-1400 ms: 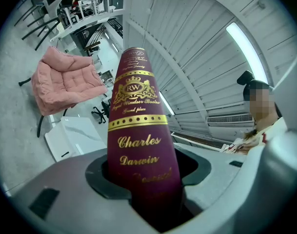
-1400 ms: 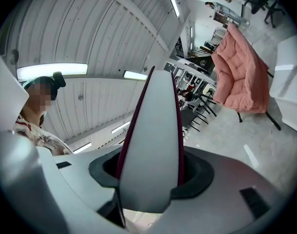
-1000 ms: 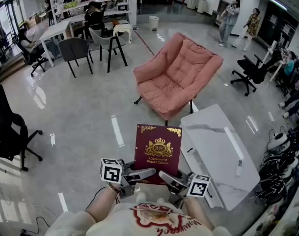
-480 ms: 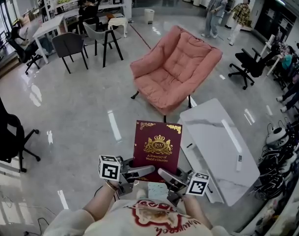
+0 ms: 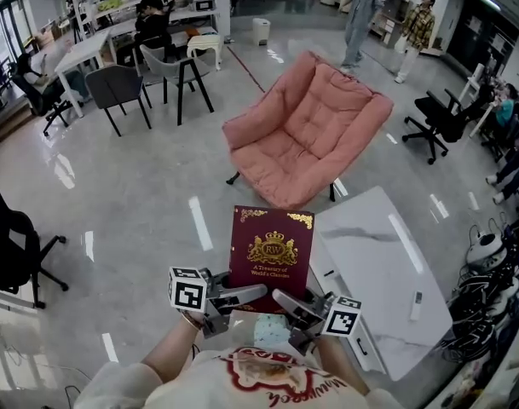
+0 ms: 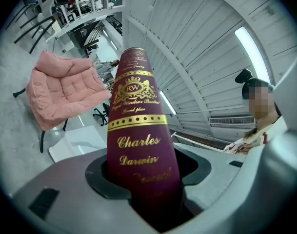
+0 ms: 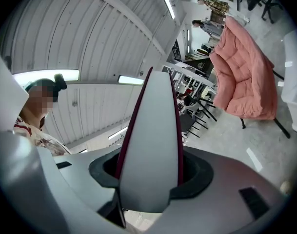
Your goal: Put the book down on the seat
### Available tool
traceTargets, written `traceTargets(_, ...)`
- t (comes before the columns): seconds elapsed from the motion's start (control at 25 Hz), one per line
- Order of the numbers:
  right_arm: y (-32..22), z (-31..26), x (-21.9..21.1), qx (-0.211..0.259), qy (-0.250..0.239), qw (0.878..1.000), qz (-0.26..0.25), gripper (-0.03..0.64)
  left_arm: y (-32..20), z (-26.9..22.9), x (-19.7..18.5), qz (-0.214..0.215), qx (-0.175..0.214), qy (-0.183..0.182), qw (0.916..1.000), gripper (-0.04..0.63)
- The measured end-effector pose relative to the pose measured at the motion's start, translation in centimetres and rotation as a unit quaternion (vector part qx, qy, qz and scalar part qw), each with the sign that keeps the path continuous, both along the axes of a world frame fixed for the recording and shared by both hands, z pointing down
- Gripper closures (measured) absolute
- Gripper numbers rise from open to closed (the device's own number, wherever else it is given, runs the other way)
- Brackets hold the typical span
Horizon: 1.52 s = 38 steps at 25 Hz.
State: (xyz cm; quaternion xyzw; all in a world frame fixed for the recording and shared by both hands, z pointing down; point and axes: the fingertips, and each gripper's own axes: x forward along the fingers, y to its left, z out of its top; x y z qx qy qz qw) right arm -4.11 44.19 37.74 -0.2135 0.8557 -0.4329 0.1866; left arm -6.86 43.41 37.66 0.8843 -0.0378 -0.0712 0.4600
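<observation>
A dark red hardback book [image 5: 272, 247] with gold crest and lettering is held flat in front of me, over the floor and short of the pink cushioned chair [image 5: 306, 130]. My left gripper [image 5: 242, 295] is shut on the book's near left edge and my right gripper [image 5: 286, 301] on its near right edge. In the left gripper view the gold-lettered spine of the book [image 6: 136, 126] stands clamped between the jaws, with the chair [image 6: 60, 94] beyond at the left. In the right gripper view the book's pale page edge [image 7: 150, 140] fills the jaws, and the chair [image 7: 246, 77] is at the right.
A white marble-look low table [image 5: 378, 262] stands just right of the book, beside the chair. Black office chairs [image 5: 438, 118] are at the right and another [image 5: 12, 237] at the left. Desks with dark chairs [image 5: 118, 88] and two standing people [image 5: 361, 11] are at the back.
Both grippers and the book have moved forward toward the pink chair, which now sits closer in the head view. The grip on the book is unchanged.
</observation>
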Motion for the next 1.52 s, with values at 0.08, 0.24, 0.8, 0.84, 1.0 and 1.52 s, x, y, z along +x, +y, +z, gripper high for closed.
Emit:
traceTargets(0.08,-3.0,-0.1,0.9,0.002,0.0,1.0,-0.004,0.39,-3.0,-0.2,0.9,-0.006,0.0,0.002,1.0,0.353)
traceTargets(0.24,-8.8,-0.3,2.7,-0.002,0.001,1.0,-0.014,0.39,-8.7,-0.3,2.8,-0.013,-0.001,0.0,0.9999,0.353)
traceTargets(0.8,-22.5,-1.6,9.2,0.012,0.006,0.999,-0.048,0.391,-22.2,-1.5,9.2,-0.05,0.012,0.007,0.9987,0.353)
traceTargets(0.84,-22.9,-1.4,9.2,0.011,0.004,0.999,-0.048,0.391,-22.6,-1.4,9.2,-0.049,0.012,0.005,0.9987,0.353)
traceTargets(1.0,-24.2,-0.6,9.2,0.0,-0.003,0.999,-0.045,0.391,-23.9,-0.6,9.2,-0.046,0.005,-0.004,0.9989,0.353)
traceTargets(1.52,-28.3,0.6,9.1,-0.013,-0.006,0.998,-0.057,0.391,-27.9,0.7,9.1,-0.059,-0.009,-0.004,0.9982,0.353)
